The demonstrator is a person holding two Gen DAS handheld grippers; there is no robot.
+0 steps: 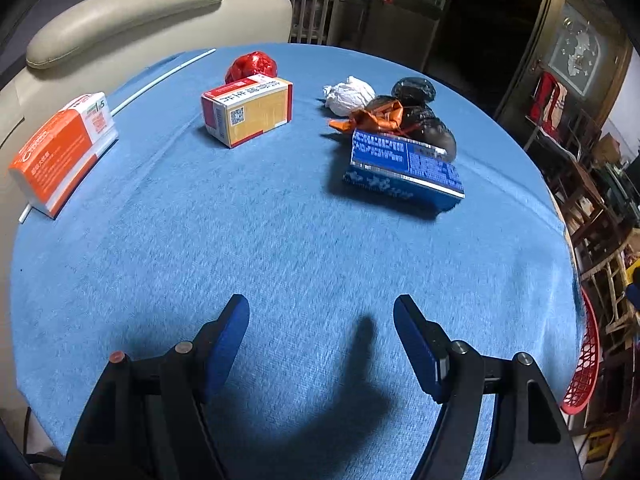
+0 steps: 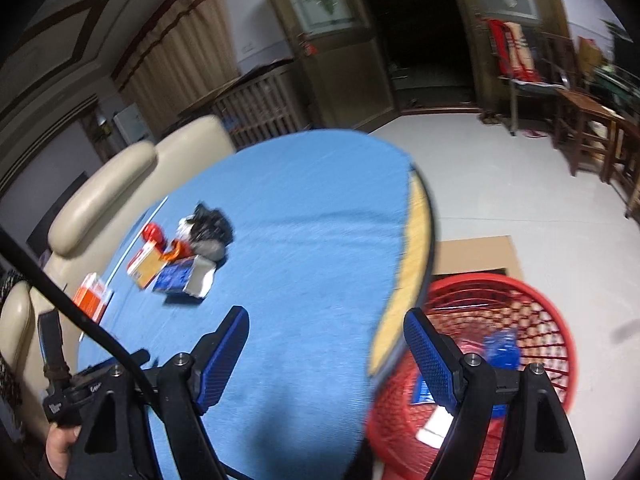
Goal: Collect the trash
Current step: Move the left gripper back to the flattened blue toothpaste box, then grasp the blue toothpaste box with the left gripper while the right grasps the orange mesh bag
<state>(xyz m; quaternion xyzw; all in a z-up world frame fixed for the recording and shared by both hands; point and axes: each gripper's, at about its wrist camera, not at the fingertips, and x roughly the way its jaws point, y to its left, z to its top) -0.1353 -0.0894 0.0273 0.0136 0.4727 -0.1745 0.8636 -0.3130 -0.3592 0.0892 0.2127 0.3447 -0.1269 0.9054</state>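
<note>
Trash lies on a round table with a blue cloth [image 1: 280, 240]. A blue box [image 1: 404, 168] is nearest, with an orange wrapper [image 1: 372, 118], black plastic bags [image 1: 424, 112] and a white paper ball [image 1: 350, 94] behind it. A red-and-yellow box [image 1: 248, 110] stands mid-table in front of a red foil ball [image 1: 252, 65]. An orange-and-white box [image 1: 60, 152] is at the left edge. My left gripper [image 1: 320, 320] hovers open and empty over bare cloth. My right gripper [image 2: 326, 336] is open and empty at the table's right edge, partly above a red mesh basket [image 2: 536, 308] holding blue and white scraps.
A beige padded chair [image 1: 132, 12] stands behind the table. A thin white stick [image 1: 160, 80] lies along the cloth's left edge. The basket's rim [image 1: 588, 360] shows at the table's right. Wooden chairs and furniture [image 2: 592, 132] line the room's right side. A hand [image 2: 60, 452] holds the left gripper.
</note>
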